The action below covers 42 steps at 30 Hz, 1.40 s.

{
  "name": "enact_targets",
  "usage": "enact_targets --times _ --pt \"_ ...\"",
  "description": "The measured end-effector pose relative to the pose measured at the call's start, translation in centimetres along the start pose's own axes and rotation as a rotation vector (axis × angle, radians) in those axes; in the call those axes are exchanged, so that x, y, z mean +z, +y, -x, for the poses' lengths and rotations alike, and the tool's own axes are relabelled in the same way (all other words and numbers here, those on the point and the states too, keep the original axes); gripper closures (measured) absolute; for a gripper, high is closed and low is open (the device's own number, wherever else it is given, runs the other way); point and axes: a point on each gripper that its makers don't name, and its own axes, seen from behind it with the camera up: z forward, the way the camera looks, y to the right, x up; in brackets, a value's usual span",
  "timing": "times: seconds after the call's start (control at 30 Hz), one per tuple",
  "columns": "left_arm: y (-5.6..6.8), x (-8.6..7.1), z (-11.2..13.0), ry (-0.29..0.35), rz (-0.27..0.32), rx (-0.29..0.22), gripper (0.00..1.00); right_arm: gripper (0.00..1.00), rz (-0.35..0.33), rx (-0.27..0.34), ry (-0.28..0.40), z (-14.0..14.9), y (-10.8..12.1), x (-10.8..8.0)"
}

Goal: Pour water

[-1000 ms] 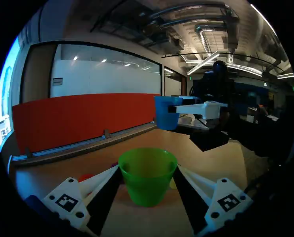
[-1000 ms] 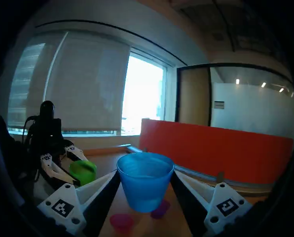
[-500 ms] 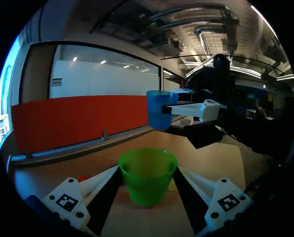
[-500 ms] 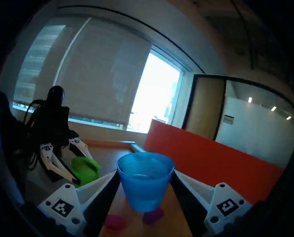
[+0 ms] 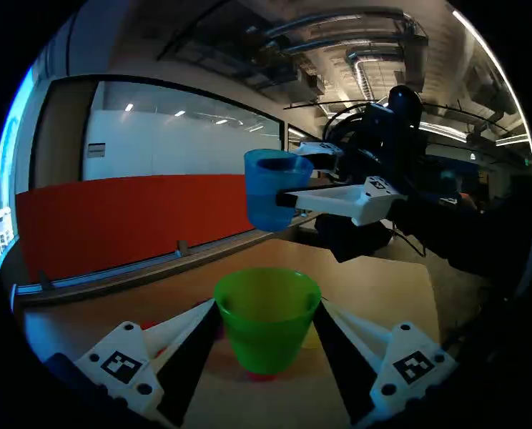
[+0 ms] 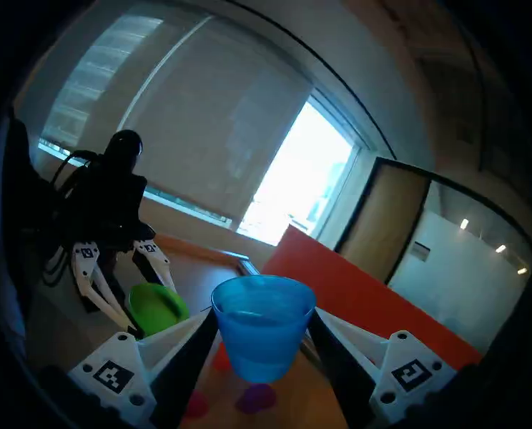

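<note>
Wooden table top (image 5: 380,286) runs along a red partition (image 5: 123,214), with a glass wall above it and bare ducts on the ceiling. In the left gripper view the left gripper (image 5: 267,309) has its two fingers closed against the sides of a green cup (image 5: 267,322), which sits upright between them, its rim just above the fingertips and its base raised off the table. Farther off and higher, the right gripper (image 5: 289,194) carries a blue cup (image 5: 272,187) gripped at both sides, above the green cup and a little to its left, apart from it. In the right gripper view the blue cup stands upright between the fingers with water showing inside it, and the green cup appears lower left in the other gripper. Small purple and pink pieces (image 6: 255,397) lie on the table below.
</note>
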Motion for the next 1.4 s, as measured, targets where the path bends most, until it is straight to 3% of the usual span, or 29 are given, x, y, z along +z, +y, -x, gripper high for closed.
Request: enact_targets --times 0.8,1.4 --pt "0.1 0.7 -0.5 0.019 0.012 -0.006 0.14 0.11 -0.024 -0.305 -0.020 -1.4 -0.2 2.0" --pt "0.2 0.6 -0.7 0.027 0.012 -0.001 0.14 0.11 -0.029 -0.474 -0.042 -2.2 -0.2 2.8"
